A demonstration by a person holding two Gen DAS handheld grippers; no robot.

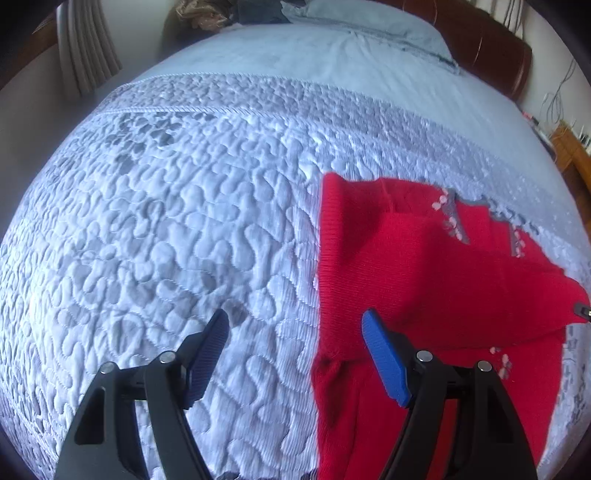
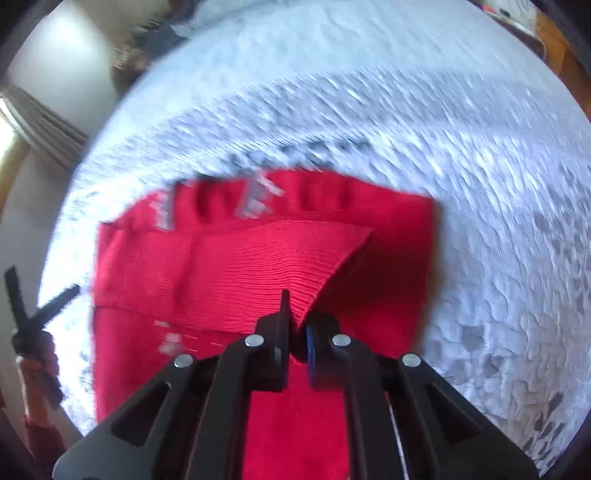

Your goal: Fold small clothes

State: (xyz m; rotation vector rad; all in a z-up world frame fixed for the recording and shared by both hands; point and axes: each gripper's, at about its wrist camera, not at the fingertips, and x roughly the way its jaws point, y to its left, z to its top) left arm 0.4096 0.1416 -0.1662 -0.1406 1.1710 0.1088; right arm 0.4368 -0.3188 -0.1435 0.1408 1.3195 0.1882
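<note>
A small red knit garment (image 1: 424,266) with grey and pink trim lies on the quilted bed cover, at the right of the left wrist view. My left gripper (image 1: 295,325) is open and empty, hovering over the garment's left edge, its blue finger (image 1: 384,358) above the red cloth. In the right wrist view the same garment (image 2: 229,266) is partly folded. My right gripper (image 2: 295,314) is shut on a fold of the red garment and lifts that flap above the rest. The view is blurred by motion.
The pale blue quilted bed cover (image 1: 166,221) spreads on all sides. A pillow (image 1: 369,29) and brown headboard (image 1: 491,48) are at the far end. A wooden bedside stand (image 1: 569,155) is at the right. The left gripper (image 2: 33,325) shows at the left edge.
</note>
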